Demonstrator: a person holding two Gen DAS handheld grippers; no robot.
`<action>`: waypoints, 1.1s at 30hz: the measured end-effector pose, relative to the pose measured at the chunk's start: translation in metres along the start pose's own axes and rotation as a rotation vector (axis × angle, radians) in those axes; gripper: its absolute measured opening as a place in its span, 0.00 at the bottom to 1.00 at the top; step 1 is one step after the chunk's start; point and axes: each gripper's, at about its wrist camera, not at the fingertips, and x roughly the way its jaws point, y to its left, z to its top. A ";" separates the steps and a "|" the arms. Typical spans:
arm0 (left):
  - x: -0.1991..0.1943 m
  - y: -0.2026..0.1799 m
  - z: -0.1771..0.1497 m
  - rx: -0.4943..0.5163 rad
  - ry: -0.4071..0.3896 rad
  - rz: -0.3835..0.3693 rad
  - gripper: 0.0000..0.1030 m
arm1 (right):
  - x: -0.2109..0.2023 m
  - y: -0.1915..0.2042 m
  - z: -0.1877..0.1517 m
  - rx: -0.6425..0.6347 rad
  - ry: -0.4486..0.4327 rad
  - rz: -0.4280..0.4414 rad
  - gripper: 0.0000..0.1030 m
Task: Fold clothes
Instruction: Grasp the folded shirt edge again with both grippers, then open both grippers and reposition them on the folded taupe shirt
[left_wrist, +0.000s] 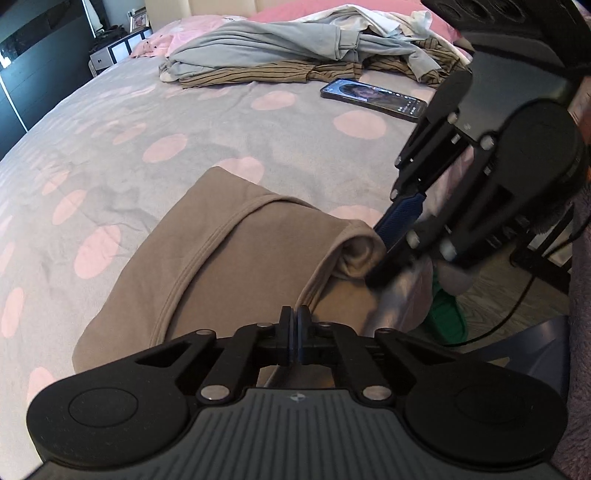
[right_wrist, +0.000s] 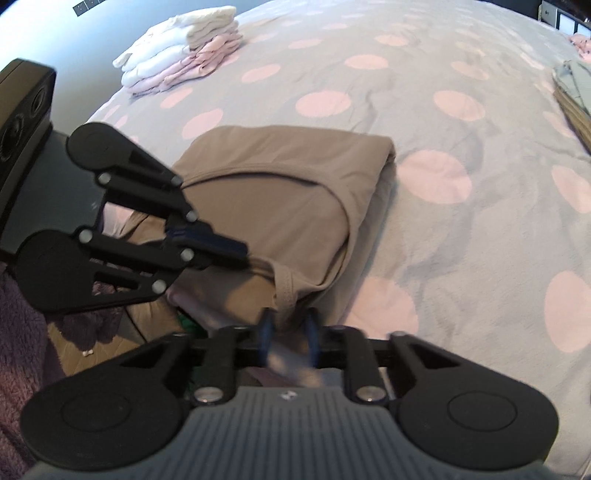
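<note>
We see a taupe folded garment of smooth matt knit cloth (right_wrist: 288, 177) at centre frame, on a grey bedspread with pink dots, soft and slightly creased (right_wrist: 443, 110). The matt black plastic left gripper (left_wrist: 294, 325) has shiny metal pins; a glossy glass-faced black phone (left_wrist: 373, 96) lies upper right.

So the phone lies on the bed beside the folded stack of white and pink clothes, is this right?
Not quite. The phone lies on the bed beside the unfolded pile of grey and striped clothes, as the left wrist view shows; the folded stack is seen only in the right wrist view.
</note>
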 end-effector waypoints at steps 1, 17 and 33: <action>0.000 -0.001 0.000 0.001 0.004 0.002 0.00 | -0.002 0.000 0.003 -0.027 0.007 -0.019 0.05; 0.006 -0.010 -0.004 0.025 0.070 -0.021 0.00 | 0.003 0.052 -0.032 -0.644 0.109 -0.329 0.04; -0.055 0.012 -0.021 -0.154 -0.037 -0.040 0.20 | -0.012 0.030 -0.022 -0.520 0.104 -0.274 0.15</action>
